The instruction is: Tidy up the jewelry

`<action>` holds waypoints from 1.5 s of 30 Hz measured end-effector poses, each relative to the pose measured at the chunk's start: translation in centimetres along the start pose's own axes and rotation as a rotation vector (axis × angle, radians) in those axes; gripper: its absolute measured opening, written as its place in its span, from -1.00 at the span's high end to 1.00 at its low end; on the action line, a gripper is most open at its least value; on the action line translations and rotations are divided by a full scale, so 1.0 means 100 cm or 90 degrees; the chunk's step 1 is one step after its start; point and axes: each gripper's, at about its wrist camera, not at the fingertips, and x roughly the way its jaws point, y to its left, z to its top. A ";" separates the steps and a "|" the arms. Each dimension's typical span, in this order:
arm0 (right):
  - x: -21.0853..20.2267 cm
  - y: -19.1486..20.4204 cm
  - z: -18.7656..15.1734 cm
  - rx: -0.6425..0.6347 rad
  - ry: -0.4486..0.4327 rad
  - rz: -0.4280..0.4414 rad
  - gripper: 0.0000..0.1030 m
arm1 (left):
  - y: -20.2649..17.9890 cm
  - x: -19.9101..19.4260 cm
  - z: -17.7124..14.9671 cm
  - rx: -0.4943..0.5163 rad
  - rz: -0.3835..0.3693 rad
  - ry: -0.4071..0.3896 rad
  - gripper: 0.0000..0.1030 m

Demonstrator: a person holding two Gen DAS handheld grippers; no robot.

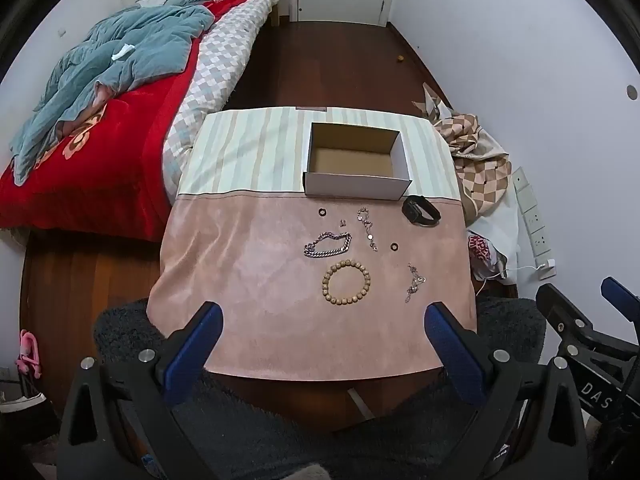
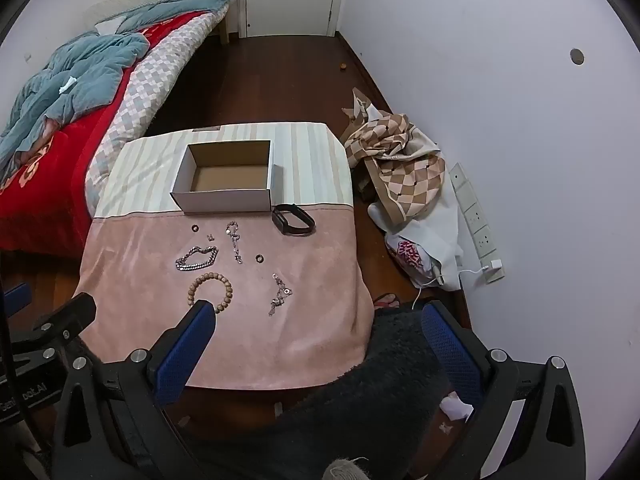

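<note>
Left tongs (image 1: 324, 316) and right tongs (image 2: 316, 316) both wide, empty, above counter (image 1: 260, 320). Bead bracelet (image 1: 346, 283), chain bracelet (image 1: 327, 244), black watch (image 1: 420, 210) near empty box (image 1: 356, 190).

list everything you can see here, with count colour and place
box: 1, white outside, brown inside, empty, far half of table
watch band: 1, black, right of box
bead bracelet: 1, tan, nearest jewelry
chain bracelet: 1, silver, beyond beads
thin chains: 2, silver, centre and right
rings: 2, dark, left and right
small clasp: 1, silver, near chain bracelet
table cloth: 1, pink and striped
bed: 1, red, teal quilt, left
left gripper: blue pads, open
right gripper: blue pads, open
</note>
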 end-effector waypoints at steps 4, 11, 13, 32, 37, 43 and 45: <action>-0.001 0.000 0.000 -0.002 -0.003 -0.005 -1.00 | 0.003 0.003 -0.002 -0.004 -0.006 0.010 -1.00; 0.000 0.003 0.000 -0.004 0.001 -0.008 -1.00 | 0.002 0.002 -0.001 -0.008 -0.009 0.012 -1.00; -0.003 0.004 0.000 -0.004 0.000 -0.006 -1.00 | 0.002 0.002 -0.001 -0.007 -0.007 0.009 -1.00; -0.010 -0.005 0.002 -0.004 -0.007 -0.011 -1.00 | -0.002 -0.007 0.001 0.000 0.003 -0.002 -1.00; -0.010 -0.005 0.002 -0.004 -0.008 -0.011 -1.00 | -0.003 -0.009 0.002 0.002 0.006 -0.005 -1.00; -0.013 -0.007 0.003 -0.001 -0.014 -0.013 -1.00 | -0.004 -0.011 0.002 0.005 0.008 -0.007 -1.00; -0.013 -0.007 0.003 0.000 -0.015 -0.013 -1.00 | -0.004 -0.011 0.002 0.004 0.008 -0.008 -1.00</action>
